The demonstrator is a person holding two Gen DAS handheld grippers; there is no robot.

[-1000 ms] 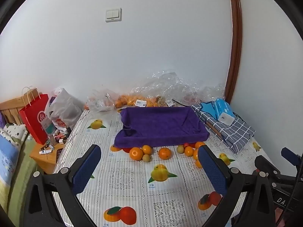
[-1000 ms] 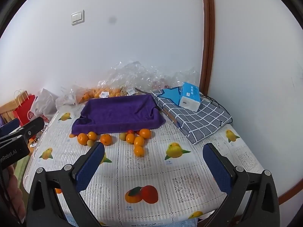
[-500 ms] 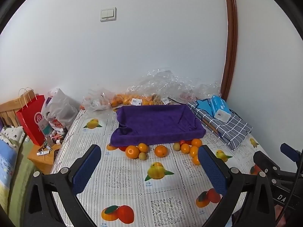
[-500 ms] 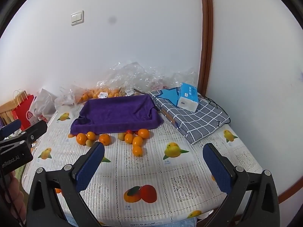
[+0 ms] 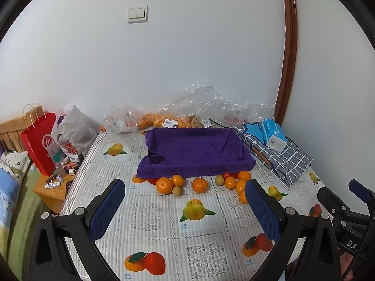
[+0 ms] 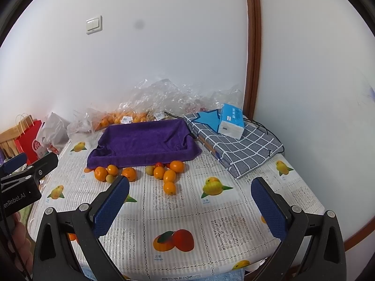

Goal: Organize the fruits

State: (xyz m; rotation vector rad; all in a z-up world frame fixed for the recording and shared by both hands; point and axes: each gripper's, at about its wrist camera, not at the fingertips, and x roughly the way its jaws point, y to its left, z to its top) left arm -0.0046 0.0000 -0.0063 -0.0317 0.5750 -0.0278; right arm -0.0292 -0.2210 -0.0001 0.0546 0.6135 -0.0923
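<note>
Several oranges (image 5: 164, 185) (image 6: 169, 176) and small green-brown fruits (image 5: 177, 190) lie loose on the table in front of a tray lined with a purple cloth (image 5: 194, 153) (image 6: 143, 144). The tray holds no fruit. My left gripper (image 5: 182, 207) is open and empty, held above the near part of the table, well short of the fruits. My right gripper (image 6: 189, 203) is open and empty too, near the table's front edge. Each gripper shows at the edge of the other's view.
The table carries a fruit-print cloth (image 5: 150, 220). Clear plastic bags with oranges (image 5: 168, 121) lie at the back by the wall. A checked bag with a blue tissue pack (image 6: 230, 121) sits at the right. A red paper bag (image 5: 38, 145) stands on a low stand at the left.
Both grippers have drawn back and risen slightly, so the table and fruits look a little farther away. Both stay open. Nothing on the table has moved.
</note>
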